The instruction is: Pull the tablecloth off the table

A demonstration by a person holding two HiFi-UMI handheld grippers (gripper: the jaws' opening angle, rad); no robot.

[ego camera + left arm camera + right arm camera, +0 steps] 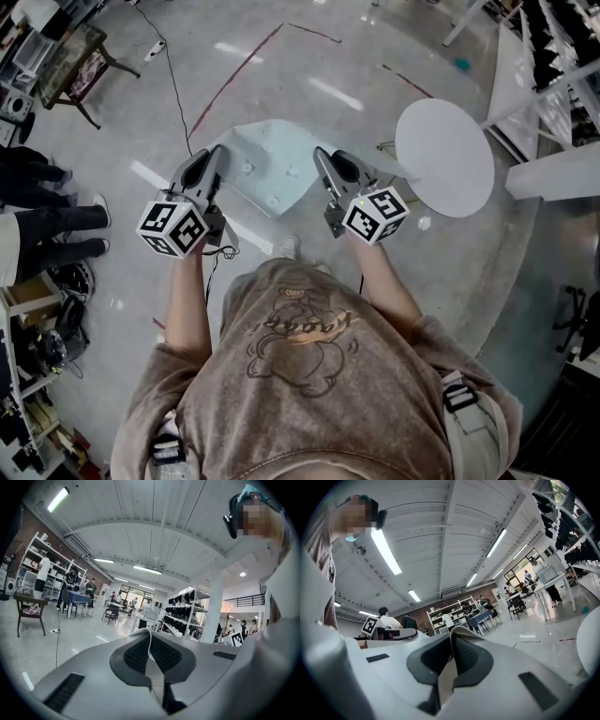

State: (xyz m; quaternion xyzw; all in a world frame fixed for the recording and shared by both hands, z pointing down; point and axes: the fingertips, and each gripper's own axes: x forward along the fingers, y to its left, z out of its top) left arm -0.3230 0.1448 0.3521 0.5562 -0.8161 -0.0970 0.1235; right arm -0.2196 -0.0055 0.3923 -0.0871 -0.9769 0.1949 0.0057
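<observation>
Tablecloth (272,169) hung in the air beside the round table (443,155)'s left edge, a spread only the head view showed. Left gripper (220,152) and right gripper (320,153) each had jaws clamped together on its thin edge, plain only in the gripper views.

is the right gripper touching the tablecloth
Touching. The right gripper view shows the right gripper shut, a thin edge of the tablecloth pinched between its fingers; in the head view the cloth hangs from it.
</observation>
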